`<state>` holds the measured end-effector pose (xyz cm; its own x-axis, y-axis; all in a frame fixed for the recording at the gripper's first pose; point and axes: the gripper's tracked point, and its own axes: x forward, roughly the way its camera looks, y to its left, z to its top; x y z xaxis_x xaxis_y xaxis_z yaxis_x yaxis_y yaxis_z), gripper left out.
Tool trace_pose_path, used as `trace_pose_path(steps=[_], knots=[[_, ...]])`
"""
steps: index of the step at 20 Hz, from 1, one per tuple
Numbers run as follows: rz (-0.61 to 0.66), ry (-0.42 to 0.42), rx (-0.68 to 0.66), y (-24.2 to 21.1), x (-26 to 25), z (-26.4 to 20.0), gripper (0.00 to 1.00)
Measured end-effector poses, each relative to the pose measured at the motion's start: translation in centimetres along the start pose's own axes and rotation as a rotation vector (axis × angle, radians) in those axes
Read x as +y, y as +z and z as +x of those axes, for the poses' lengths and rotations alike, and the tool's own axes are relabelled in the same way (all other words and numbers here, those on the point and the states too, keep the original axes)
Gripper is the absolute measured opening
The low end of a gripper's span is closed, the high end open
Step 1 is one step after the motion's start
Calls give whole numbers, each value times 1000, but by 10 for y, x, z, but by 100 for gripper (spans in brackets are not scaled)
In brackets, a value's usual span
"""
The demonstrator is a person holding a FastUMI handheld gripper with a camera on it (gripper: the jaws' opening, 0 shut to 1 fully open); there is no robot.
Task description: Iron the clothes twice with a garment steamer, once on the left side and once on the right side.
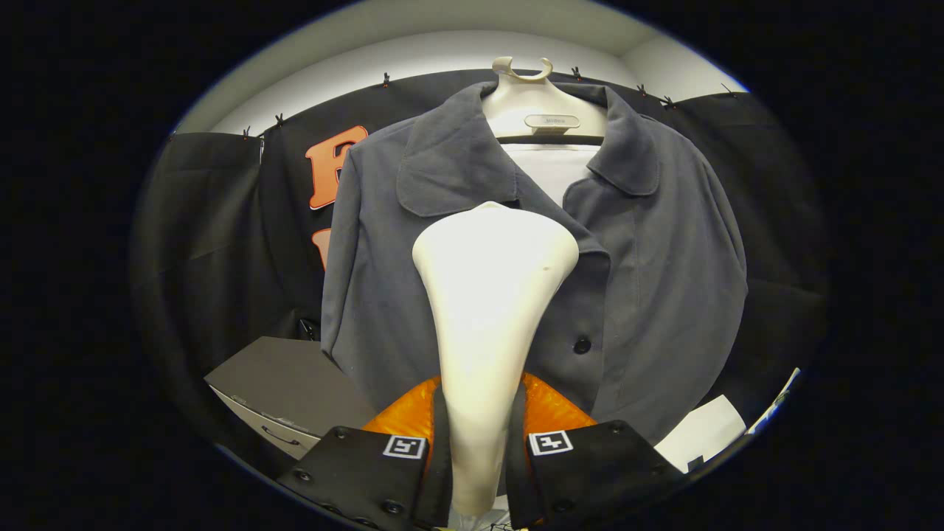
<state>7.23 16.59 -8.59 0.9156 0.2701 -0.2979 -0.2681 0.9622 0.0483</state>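
A dark grey collared jacket (649, 280) hangs on a cream hanger (525, 96) in front of the booth's black cloth wall, with a white board showing at its open neck. My gripper (478, 435) is shut on the neck of a cream garment steamer (490, 287), one finger pressing on each side. The steamer's wide head stands upright just ahead of the fingers, over the jacket's left front panel below the collar. Whether the head touches the cloth I cannot tell. A dark button (582, 345) sits on the jacket to the right of the steamer's neck.
A dark flat-topped cabinet (287, 383) with a light drawer front stands low to the left of the jacket. White sheets (700, 435) lie low to the right, past the jacket's hem.
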Motion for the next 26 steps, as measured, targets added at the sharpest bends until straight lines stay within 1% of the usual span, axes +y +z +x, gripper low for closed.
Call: trace_pose_path(steps=[18,26], knots=[[7,-19,189,-104,-17,0,37],[26,-26,263,-142,-26,-3,37]])
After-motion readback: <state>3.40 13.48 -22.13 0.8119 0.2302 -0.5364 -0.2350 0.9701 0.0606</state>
